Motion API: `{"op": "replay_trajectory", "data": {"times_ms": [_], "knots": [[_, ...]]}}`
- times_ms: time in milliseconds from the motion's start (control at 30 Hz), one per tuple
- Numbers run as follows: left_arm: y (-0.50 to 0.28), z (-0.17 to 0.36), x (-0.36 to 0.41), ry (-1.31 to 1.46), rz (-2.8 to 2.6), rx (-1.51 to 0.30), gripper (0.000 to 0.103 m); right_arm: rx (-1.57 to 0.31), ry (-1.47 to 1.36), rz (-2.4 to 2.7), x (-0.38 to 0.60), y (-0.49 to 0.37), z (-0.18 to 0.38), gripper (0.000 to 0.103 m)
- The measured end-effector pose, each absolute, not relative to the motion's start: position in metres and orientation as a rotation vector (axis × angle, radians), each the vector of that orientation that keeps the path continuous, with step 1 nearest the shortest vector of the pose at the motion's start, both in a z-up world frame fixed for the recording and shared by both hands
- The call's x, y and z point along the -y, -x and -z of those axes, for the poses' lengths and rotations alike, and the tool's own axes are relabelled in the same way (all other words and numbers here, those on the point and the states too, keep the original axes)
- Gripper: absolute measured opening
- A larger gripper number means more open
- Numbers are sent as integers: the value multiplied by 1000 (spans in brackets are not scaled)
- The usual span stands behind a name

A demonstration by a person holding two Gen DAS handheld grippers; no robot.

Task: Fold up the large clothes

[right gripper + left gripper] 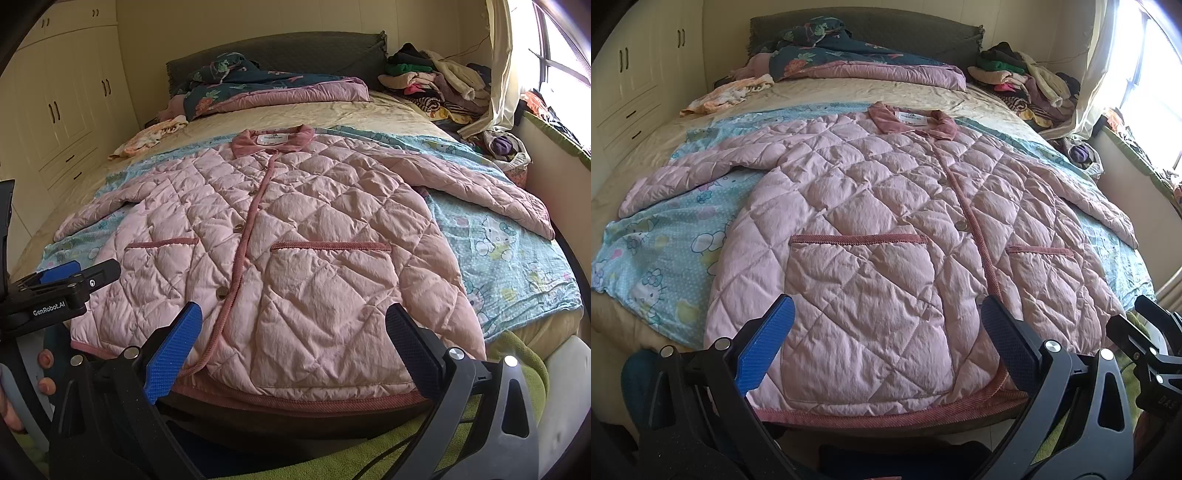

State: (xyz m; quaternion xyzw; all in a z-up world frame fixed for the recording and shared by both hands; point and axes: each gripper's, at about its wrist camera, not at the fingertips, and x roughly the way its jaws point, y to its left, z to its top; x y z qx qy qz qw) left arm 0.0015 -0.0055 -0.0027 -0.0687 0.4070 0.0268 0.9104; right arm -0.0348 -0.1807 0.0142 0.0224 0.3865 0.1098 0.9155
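Note:
A pink quilted jacket (879,229) (295,240) lies flat and buttoned on the bed, collar at the far end, both sleeves spread outward, hem at the near edge. My left gripper (886,343) hovers open over the left half of the hem, its blue fingers (768,343) apart with nothing between them. Over the right half of the hem my right gripper (295,343) is likewise open and holds nothing. The left gripper also shows at the left edge of the right wrist view (66,284); the right one appears at the right edge of the left wrist view (1152,332).
A blue cartoon-print sheet (509,258) lies under the jacket on the bed (923,96). Folded quilts (868,62) lie by the headboard and a clothes pile (1027,81) sits at the far right. White cupboards (55,110) stand left, a window sill right. Green cloth (517,354) lies below the bed edge.

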Motion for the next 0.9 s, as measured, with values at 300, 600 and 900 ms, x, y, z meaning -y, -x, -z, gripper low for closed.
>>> {"op": "replay_trajectory", "data": {"times_ms": [300, 600, 900], "knots": [[-1, 5, 6, 140, -54, -835, 95, -799, -55, -232, 182, 30, -13, 99], [-28, 3, 6, 137, -57, -841, 95, -801, -61, -233, 187, 3, -17, 99], [-64, -3, 10, 137, -53, -850, 95, -790, -76, -203, 200, -37, -27, 99]]}}
